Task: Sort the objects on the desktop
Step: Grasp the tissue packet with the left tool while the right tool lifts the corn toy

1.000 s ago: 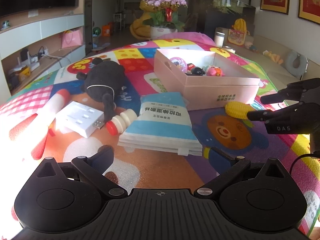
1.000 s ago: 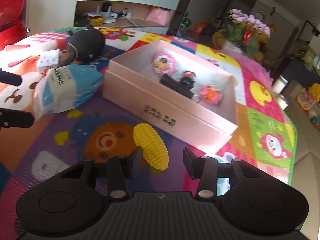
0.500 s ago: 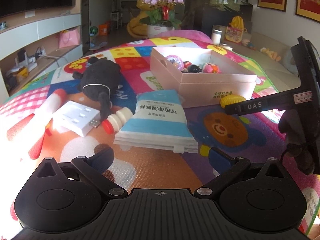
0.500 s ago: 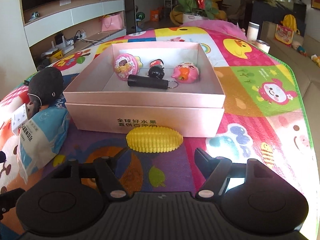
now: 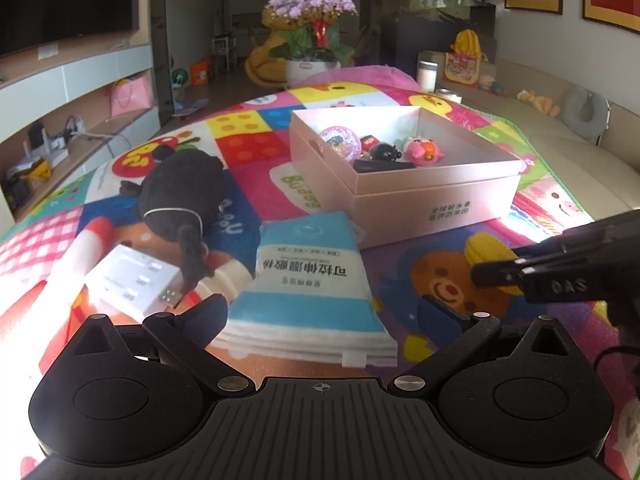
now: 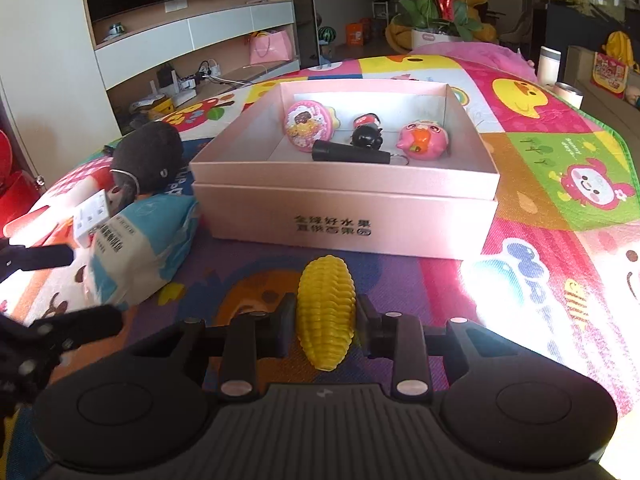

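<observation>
My right gripper point(image 6: 325, 320) is shut on a yellow toy corn cob point(image 6: 326, 304), just in front of the open pink box point(image 6: 344, 216); the cob also shows in the left wrist view point(image 5: 486, 250) between the right gripper's fingers point(image 5: 500, 274). The box point(image 5: 432, 204) holds a round pink toy point(image 6: 309, 124), a black tube point(image 6: 352, 157), a black figure point(image 6: 366, 134) and a pink duck toy point(image 6: 422, 141). My left gripper point(image 5: 320, 320) is open and empty, over a blue-white packet point(image 5: 312, 280). A black plush point(image 5: 184, 192), a white adapter point(image 5: 132, 280) and a small bottle point(image 5: 224, 280) lie to its left.
Everything lies on a colourful play mat point(image 6: 560, 168). A red-white plush limb point(image 5: 72, 264) lies at the far left. A potted orchid point(image 5: 312, 20) stands beyond the mat, shelves with a TV on the left, a sofa on the right.
My right gripper turned and closed its fingers on the corn cob, which now points lengthwise toward the box. My left gripper moved slightly forward over the packet.
</observation>
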A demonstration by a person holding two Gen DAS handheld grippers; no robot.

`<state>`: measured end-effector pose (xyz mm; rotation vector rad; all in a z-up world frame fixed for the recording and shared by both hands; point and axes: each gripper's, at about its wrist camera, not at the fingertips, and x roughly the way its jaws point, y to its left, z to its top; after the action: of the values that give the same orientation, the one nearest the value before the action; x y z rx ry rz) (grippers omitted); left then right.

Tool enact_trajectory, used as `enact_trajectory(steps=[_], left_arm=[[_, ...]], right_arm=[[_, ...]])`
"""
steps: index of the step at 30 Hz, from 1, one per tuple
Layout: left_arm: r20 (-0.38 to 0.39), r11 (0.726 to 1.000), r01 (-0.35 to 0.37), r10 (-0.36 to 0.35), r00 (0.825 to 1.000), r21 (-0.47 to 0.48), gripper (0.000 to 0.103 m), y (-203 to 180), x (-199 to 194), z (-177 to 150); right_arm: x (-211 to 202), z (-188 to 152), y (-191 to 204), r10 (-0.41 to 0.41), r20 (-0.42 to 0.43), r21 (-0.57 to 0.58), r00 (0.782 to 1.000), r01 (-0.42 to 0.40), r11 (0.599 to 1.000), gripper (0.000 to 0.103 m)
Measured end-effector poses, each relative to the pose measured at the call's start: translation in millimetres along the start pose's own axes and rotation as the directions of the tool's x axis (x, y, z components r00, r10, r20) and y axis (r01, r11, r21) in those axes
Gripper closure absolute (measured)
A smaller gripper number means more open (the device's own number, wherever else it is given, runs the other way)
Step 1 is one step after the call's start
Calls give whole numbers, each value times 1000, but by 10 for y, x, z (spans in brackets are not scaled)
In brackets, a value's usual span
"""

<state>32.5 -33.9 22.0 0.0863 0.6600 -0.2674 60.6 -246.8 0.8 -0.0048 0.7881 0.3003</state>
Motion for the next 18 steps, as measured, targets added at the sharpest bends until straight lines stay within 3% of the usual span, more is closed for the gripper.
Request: enact_trajectory(steps=[7,8,9,18], left_arm=[[0,1000,-3,3,1000,26,2,-25,241,56],[3,1000,-5,5,1000,24,7,-21,239,53],[3,1000,-15,14,1000,27,23,-24,233,49],[-2,1000,-13,13,1000,-3,27,60,-35,-114]], right_arm=[[-184,-226,207,39,-6,-82,999,-40,996,72],[-200,-251,232,33,-4,-100,999,-33,994,71],[-218,-269,249,32,-5,-117,999,-33,993,70],[-334,-350,327,1,-16,-253,1000,-5,968,68]])
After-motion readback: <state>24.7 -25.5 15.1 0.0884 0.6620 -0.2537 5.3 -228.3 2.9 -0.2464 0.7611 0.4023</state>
